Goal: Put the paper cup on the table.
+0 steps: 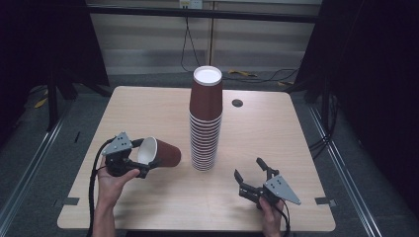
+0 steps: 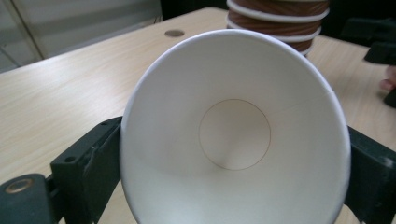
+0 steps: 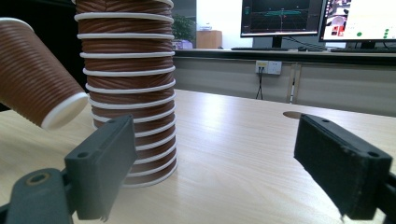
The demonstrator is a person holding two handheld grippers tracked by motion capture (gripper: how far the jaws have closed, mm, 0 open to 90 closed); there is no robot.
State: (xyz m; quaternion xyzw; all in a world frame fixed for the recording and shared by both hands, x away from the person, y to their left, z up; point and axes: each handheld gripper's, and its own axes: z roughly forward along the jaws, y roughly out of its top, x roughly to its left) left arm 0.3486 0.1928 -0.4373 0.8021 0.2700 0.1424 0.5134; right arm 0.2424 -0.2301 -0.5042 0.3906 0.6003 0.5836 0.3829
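Observation:
A tall stack of upturned brown paper cups (image 1: 205, 123) stands at the table's middle. A single brown paper cup (image 1: 168, 153) is held on its side, just left of the stack's base, white mouth facing the person. My left gripper (image 1: 147, 154) is shut on its rim. In the left gripper view the cup's white inside (image 2: 233, 135) sits between the black fingers (image 2: 88, 172), with the stack (image 2: 280, 18) behind. My right gripper (image 1: 252, 174) is open near the front right, empty. Its pads (image 3: 102, 168) frame the stack (image 3: 126, 93); the held cup (image 3: 32, 79) hangs at upper left.
The wooden table (image 1: 276, 133) has a round cable hole (image 1: 237, 103) behind and to the right of the stack. Cables lie on the floor beyond the far edge. Monitors (image 3: 280, 18) stand on a desk across the room.

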